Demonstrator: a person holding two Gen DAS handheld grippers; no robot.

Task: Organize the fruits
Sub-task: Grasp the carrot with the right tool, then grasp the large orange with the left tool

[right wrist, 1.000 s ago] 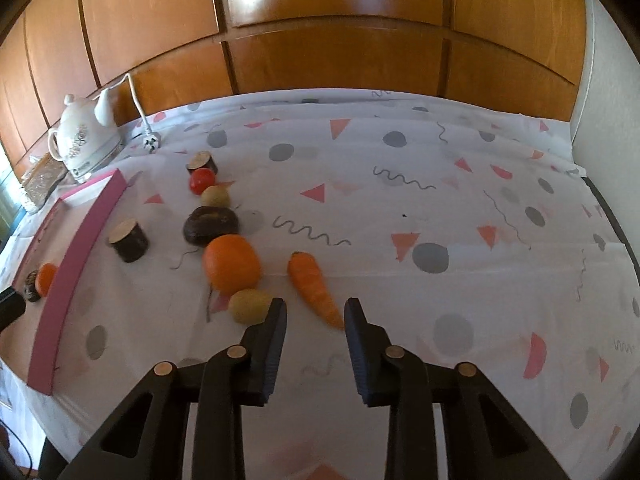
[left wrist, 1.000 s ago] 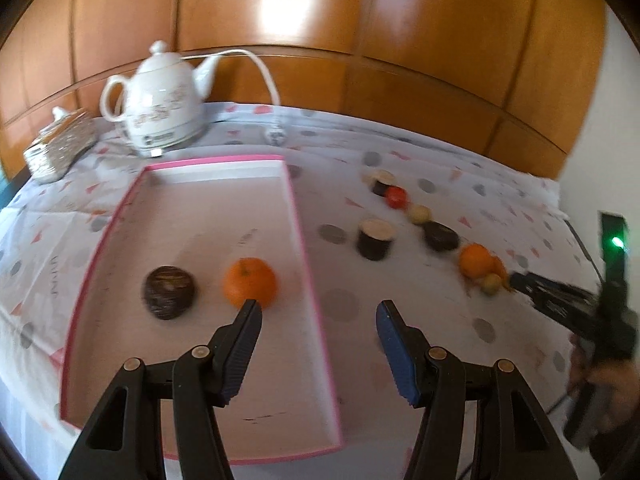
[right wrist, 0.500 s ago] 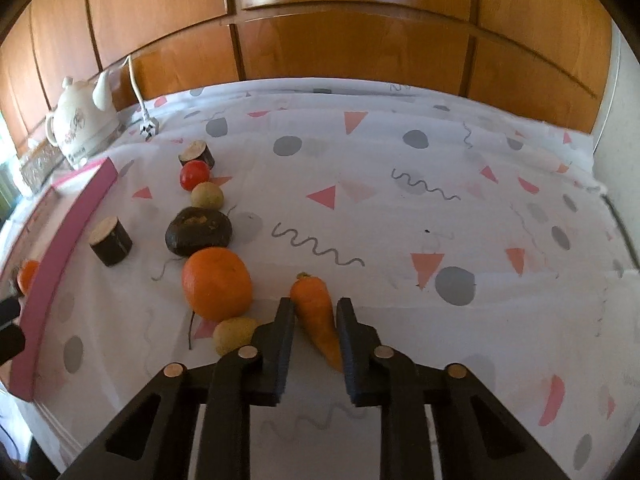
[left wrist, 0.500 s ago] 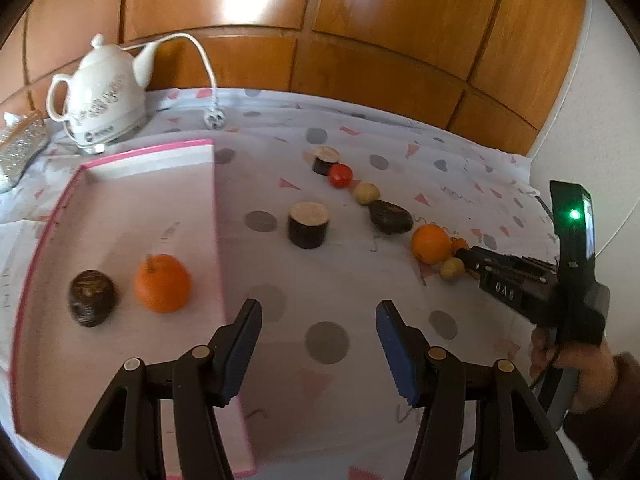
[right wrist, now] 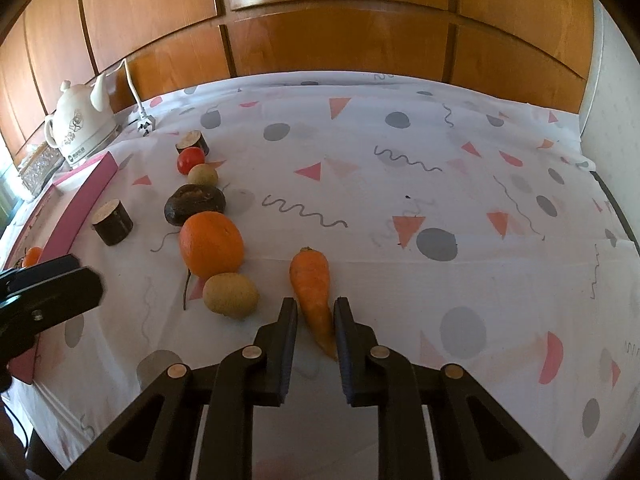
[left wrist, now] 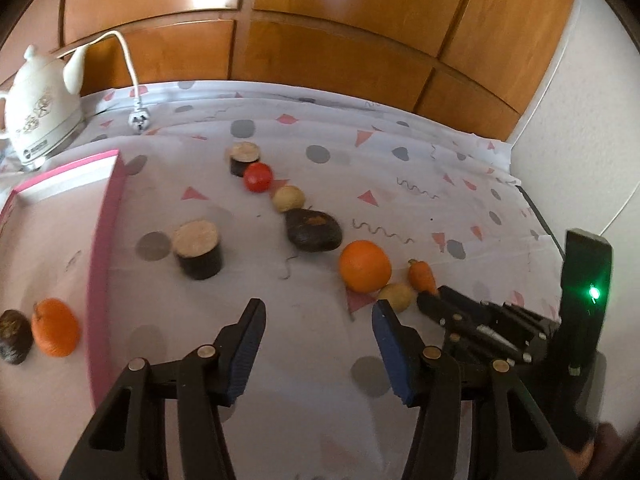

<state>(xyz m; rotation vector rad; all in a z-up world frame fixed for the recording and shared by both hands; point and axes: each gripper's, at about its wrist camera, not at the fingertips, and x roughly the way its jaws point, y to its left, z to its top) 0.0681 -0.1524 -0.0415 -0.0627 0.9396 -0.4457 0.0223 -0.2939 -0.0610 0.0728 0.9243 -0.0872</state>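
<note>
Progress early | in pink tray (left wrist: 102, 248): orange (left wrist: 55, 333), dark fruit (left wrist: 14, 335) | left on tabletop (right wrist: 440, 184): row incl. orange (right wrist: 211, 243) | right gripper (right wrist: 316, 314) fingers narrowed around carrot (right wrist: 313, 286), grip unconfirmed | left gripper (left wrist: 318, 320) wide open, empty

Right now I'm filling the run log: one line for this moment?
right gripper: closing around carrot | left gripper: open, empty | tray: orange, dark fruit
</note>
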